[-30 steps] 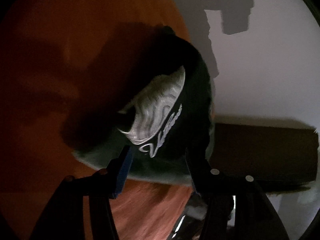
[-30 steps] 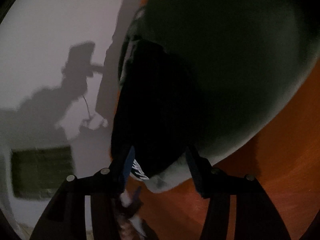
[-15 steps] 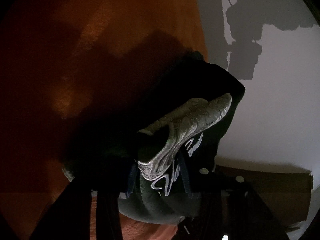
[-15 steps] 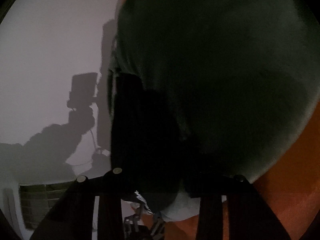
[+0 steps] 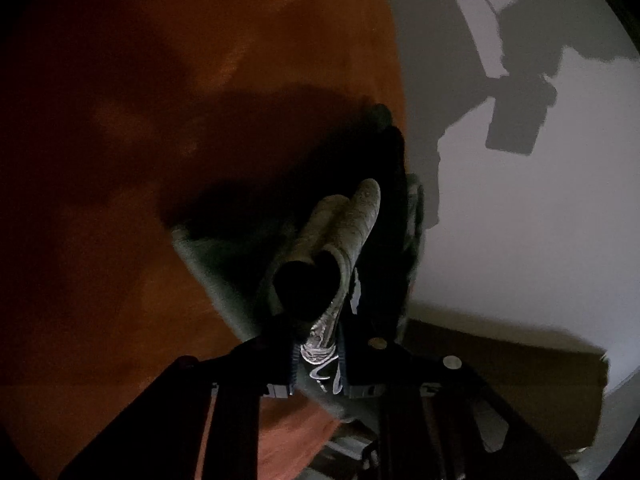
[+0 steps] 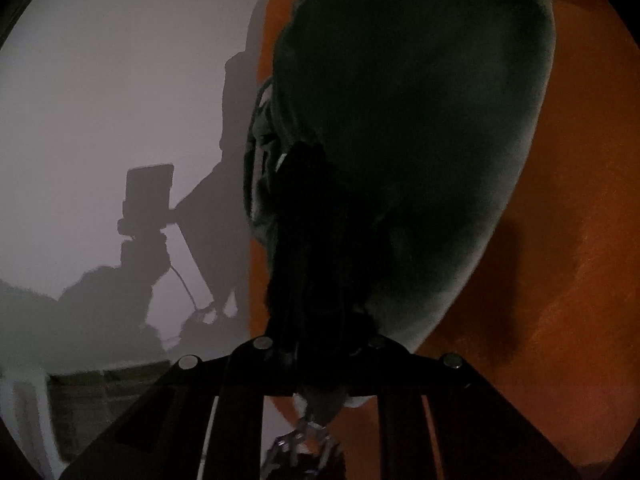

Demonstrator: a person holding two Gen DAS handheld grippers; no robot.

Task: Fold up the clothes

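Fingers (image 5: 290, 364) of the left gripper (image 5: 316, 364) are drawn in close on a bunched fold of the dark green garment with a pale grey patterned panel and white script lettering (image 5: 348, 224), pinching it just ahead of the camera. On the right gripper (image 6: 318, 356) the two fingers are likewise closed in on a thick black-looking bunch of the same cloth, though their tips are lost in shadow and buried in fabric, so the contact itself is hard to make out.

Much is obscured. Dim light turns the garment's folds nearly black in both views, and its overall shape and type cannot be told. The white lettering is cut off by the left fingers and unreadable. In the right wrist view the cloth fills the upper middle as one broad dark green sheet (image 6: 420, 140), hanging or stretched from the grip, its far edge rounded by the lens.

Counted: one garment, two grippers, each with two fingers.

The garment is held up between both grippers over the orange-brown surface (image 5: 160, 80), beside a pale grey wall (image 6: 100, 100) that carries shadows of the rig. A dark brown box-like block (image 5: 500, 380) sits low by the wall in the left wrist view; its nature is unclear.
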